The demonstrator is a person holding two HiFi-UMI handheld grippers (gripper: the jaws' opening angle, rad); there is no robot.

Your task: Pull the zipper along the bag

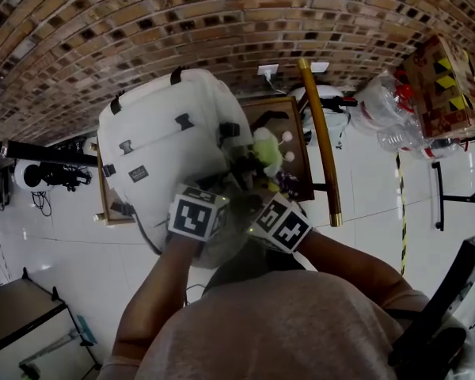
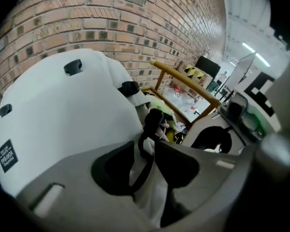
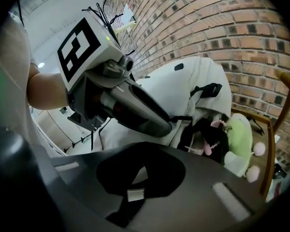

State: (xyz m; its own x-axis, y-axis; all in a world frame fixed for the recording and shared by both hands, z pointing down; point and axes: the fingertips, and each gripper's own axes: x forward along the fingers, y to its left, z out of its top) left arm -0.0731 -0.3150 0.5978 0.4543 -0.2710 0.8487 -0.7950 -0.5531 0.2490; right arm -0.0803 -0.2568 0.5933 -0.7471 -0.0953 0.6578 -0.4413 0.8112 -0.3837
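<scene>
On the wooden chair (image 1: 321, 133) by the brick wall: one white bag (image 1: 162, 133), two hand-held grippers meeting at its open end.
The bag is lying across the chair seat, with a green plush toy (image 3: 239, 139) sitting on the chair just beside it. The left hand-held gripper (image 2: 146, 146) is standing with jaws apart, a black strap (image 2: 141, 170) and white fabric passing loosely between them. The right hand-held gripper (image 3: 137, 158) is showing jaws drawn together, gripping nothing identifiable.
</scene>
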